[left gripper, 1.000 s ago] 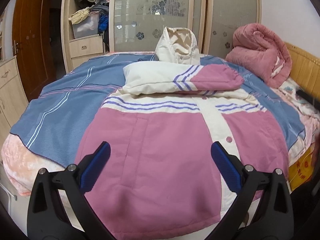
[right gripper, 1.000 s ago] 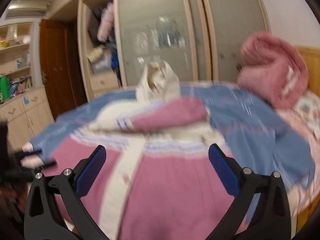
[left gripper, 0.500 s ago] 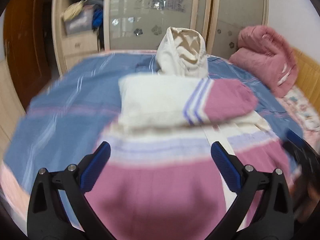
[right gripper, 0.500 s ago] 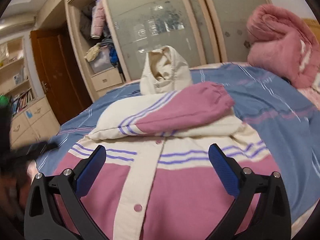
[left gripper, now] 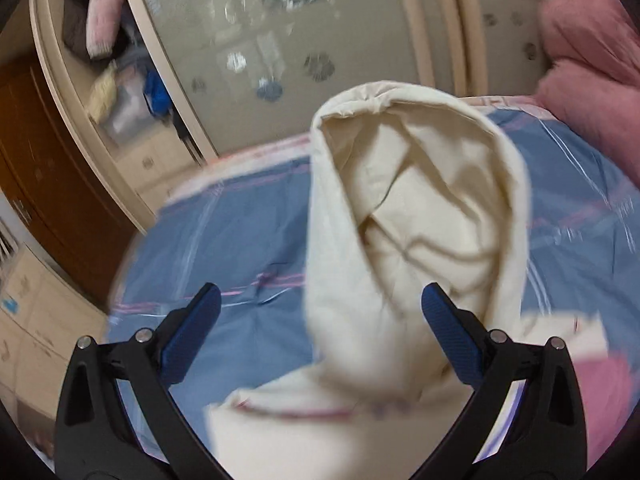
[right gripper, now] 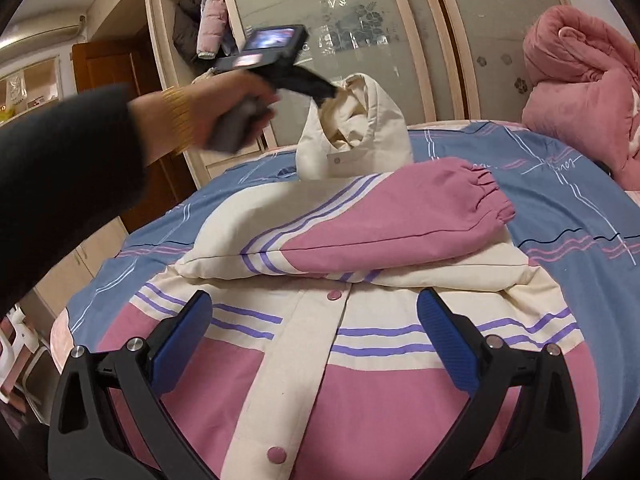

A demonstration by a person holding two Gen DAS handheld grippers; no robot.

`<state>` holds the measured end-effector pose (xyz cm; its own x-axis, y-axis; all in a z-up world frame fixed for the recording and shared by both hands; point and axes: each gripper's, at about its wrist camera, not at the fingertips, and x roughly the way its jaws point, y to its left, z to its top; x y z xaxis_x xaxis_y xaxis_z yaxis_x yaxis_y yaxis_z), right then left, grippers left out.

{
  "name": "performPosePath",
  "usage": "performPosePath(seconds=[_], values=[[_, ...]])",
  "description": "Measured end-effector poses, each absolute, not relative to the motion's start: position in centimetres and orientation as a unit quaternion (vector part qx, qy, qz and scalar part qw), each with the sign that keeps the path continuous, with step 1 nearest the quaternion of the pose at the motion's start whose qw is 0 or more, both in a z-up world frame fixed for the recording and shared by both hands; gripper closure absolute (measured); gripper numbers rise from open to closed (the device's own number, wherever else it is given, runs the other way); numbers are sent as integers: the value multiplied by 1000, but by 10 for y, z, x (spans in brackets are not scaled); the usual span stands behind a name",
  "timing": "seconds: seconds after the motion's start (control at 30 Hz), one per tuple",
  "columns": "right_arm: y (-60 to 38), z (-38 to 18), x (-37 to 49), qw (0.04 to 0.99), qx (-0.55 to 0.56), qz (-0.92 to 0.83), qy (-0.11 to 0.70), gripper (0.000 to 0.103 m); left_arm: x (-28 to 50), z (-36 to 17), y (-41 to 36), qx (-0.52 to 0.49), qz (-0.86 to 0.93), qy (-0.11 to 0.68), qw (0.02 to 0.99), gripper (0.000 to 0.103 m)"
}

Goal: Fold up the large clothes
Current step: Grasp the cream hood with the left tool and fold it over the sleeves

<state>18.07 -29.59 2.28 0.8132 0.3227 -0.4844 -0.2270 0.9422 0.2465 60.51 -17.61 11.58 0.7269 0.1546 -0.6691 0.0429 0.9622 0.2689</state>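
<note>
A pink and cream hooded jacket [right gripper: 360,412] lies front-up on the bed, with one sleeve [right gripper: 400,228] folded across its chest. Its cream hood [left gripper: 420,220] stands upright at the far end and is blurred in the left wrist view. My left gripper [left gripper: 320,320] is open, and the hood fills the gap between its blue fingers. In the right wrist view a person's hand [right gripper: 212,112] holds that left gripper [right gripper: 324,90] at the top rim of the hood [right gripper: 360,148]. My right gripper [right gripper: 316,332] hangs open over the jacket's snap placket, holding nothing.
A blue striped bedspread [right gripper: 560,200] covers the bed under the jacket. A rolled pink quilt [right gripper: 580,92] sits at the far right. Behind the bed stand a wardrobe with frosted sliding doors [right gripper: 360,40] and open shelves of clothes [left gripper: 112,92]. A wooden door [left gripper: 48,200] is on the left.
My left gripper has swept forward from the jacket's hem to the hood, which now lies between its open fingers. The right gripper has moved closer over the jacket's chest.
</note>
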Motion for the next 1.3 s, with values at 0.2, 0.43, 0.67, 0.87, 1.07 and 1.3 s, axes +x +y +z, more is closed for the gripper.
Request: performPosePath(seconds=[0.2,0.43,0.67,0.87,1.07,1.3], values=[[-301,15,184,945,83,147,280,1,671,91,-175,119,84,380,913,18],[-312,15,188,944,105,137,283,1,644,99,-137,15,8,408,913,97],[-307,16,184,944,106,138,281,1,507,110,-91,-20,-102,437,894,96],[-310,16,182,939,121,144,287,1,391,37,-38,-87,-130,491,857,90],[-326,16,180,928,174,166,286,1,288,4,1,-182,-57,397,898,2],[-375,-2,184,871,359,206,266,1,212,18,-27,-213,-116,290,926,2]])
